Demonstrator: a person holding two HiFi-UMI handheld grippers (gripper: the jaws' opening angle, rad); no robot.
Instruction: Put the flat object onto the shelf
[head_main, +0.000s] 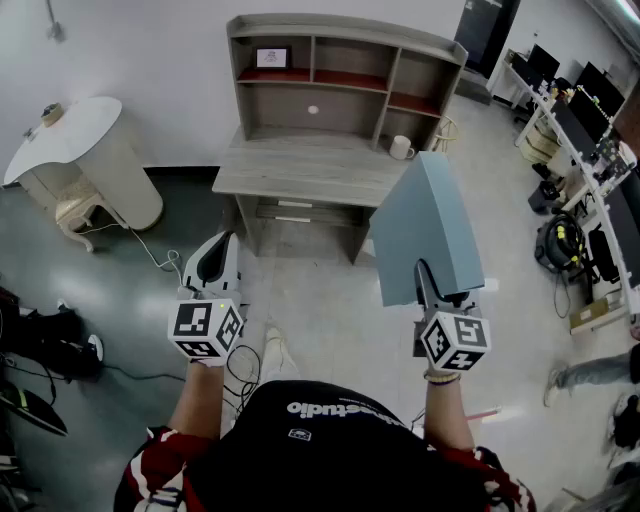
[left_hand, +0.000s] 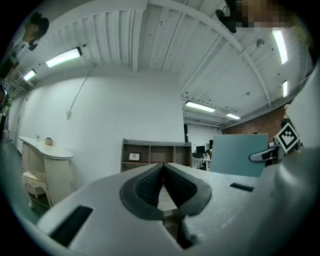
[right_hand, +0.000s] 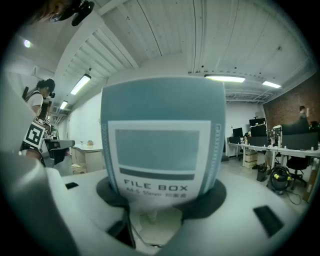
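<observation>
1. The right claw (right_hand: 160, 202) pinches the file box (right_hand: 162, 135) at its labelled narrow edge. The box stands upright ahead of the jaws, probably so that it can slide into a compartment edgewise.
2. The left claw (left_hand: 163, 186) is pressed together and empty.
3. The desk shelf (head_main: 330, 60) stands ahead of both claws, well apart from them. A mug (head_main: 401, 148) on the desk ahead of the right claw may obstruct, and a picture frame (head_main: 272, 58) occupies the upper left compartment.

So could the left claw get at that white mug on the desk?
Probably not yet: the left claw, shut and empty, hangs well short of the desk. Nothing visibly blocks its way to the mug.
</observation>
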